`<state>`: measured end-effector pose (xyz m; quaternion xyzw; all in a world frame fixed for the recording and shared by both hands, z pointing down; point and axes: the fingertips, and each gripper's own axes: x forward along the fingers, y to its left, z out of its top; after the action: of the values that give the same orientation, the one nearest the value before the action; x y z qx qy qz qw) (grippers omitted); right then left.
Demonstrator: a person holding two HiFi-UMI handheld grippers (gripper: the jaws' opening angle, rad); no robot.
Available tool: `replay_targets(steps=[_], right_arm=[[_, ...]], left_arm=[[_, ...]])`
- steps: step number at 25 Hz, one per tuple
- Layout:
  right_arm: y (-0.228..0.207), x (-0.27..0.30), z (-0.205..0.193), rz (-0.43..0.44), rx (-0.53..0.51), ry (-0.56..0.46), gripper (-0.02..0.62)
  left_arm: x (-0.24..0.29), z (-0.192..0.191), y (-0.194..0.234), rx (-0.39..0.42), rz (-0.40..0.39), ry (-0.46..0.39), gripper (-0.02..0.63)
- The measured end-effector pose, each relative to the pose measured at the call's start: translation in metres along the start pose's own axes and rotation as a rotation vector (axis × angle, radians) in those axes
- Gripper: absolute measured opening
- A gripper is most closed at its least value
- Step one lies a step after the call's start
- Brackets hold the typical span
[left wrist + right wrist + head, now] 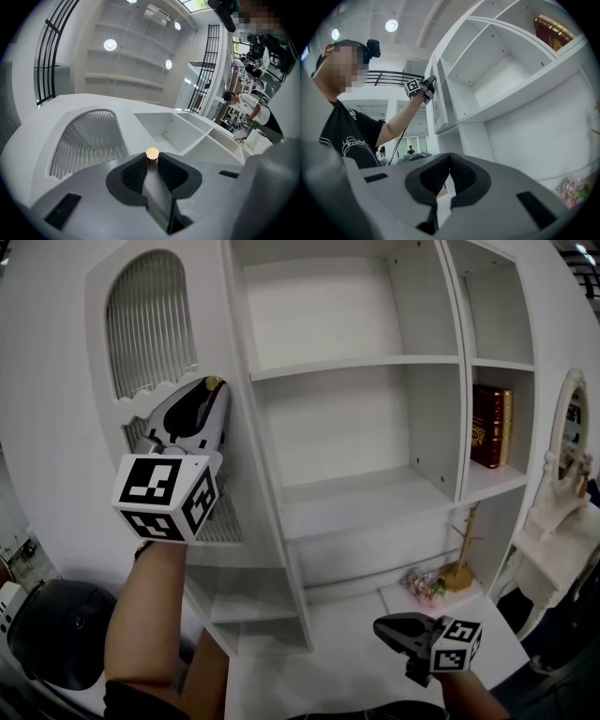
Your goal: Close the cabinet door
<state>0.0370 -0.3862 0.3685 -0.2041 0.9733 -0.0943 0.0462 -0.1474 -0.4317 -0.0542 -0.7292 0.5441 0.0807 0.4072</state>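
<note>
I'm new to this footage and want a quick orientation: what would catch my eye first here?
The left tool, raised high, is clamped on the small golden knob of the open white cabinet door, which has an arched ribbed pane. Against the bare white shelves, a red book stands out at the right. The right tool hangs low, shut and empty.
</note>
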Motion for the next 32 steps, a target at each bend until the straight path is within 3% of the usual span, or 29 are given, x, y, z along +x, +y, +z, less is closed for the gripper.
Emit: replay_targets(steps=[18,26,32], right_arm=[[-0.033,-0.010,-0.009,0.004,0.040,0.018,0.005],[-0.044,-0.014,-0.013,0.022,0.048,0.045,0.005],[-0.047,-0.016,-0.010,0.039,0.035,0.041,0.005]], left_arm=[[0.036,-0.037,0.005,0.115,0.087,0.069,0.077],[0.036,-0.036,0.006,0.112,0.106,0.067,0.077],[0.037,-0.038,0.005,0.075,0.102,0.110,0.077]])
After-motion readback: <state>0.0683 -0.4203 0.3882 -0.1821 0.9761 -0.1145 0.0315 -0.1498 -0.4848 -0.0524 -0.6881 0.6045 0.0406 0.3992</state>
